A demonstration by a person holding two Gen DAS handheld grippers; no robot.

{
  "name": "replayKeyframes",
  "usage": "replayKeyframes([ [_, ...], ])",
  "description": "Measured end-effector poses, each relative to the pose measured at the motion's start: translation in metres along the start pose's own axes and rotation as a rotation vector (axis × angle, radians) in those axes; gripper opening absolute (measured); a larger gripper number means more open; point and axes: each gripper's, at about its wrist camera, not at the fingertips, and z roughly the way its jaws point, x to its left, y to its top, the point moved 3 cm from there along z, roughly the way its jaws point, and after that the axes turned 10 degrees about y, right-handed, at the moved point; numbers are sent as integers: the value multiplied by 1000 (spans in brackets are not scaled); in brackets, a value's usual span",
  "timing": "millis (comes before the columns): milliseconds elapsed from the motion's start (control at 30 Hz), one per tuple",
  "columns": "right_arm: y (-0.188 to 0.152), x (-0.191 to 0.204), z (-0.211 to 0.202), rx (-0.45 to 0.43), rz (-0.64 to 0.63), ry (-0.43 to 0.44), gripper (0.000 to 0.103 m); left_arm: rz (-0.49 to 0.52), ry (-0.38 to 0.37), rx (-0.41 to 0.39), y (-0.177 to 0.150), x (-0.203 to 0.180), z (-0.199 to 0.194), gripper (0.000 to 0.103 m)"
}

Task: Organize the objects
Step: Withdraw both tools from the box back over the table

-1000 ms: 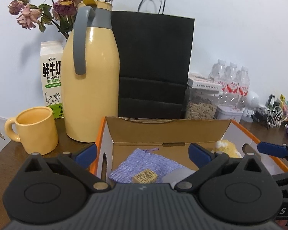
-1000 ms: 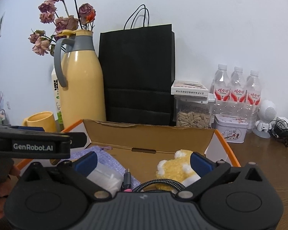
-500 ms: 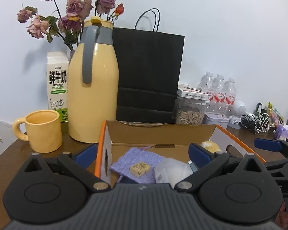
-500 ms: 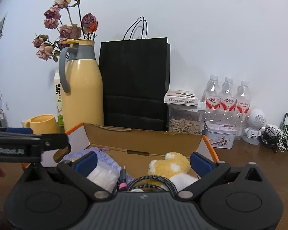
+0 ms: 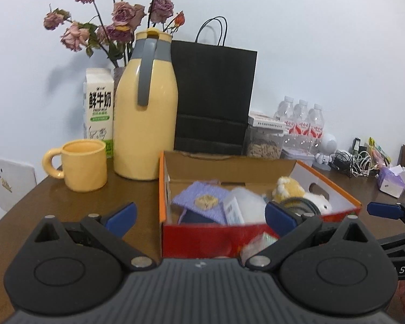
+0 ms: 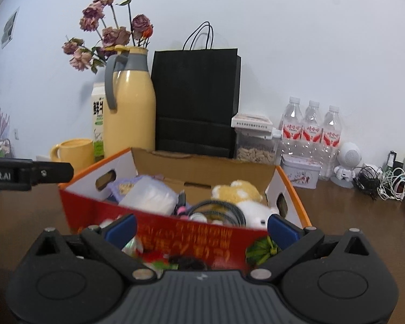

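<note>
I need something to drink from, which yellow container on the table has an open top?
The short yellow ceramic mug; the tall yellow thermos jug beside it is lidded.

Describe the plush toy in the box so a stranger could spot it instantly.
Find the open orange-edged cardboard box in front of the black paper bag. At its right end lies the yellow-and-white plush toy, behind a coiled black braided cable; it is the only fuzzy thing there.

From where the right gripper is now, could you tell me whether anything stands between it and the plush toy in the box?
Yes. The box's red front wall rises between the open right gripper and the plush toy, and a coiled black cable lies just in front of the toy.
</note>
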Motion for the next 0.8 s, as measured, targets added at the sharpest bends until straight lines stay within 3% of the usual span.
replayKeyframes([
  [467,-49,13,-32,92,28,17,103,-14,46,77,-48,25,-29,103],
  [800,-55,16,-35,108,41,27,103,-14,42,101,-57,27,-27,103],
])
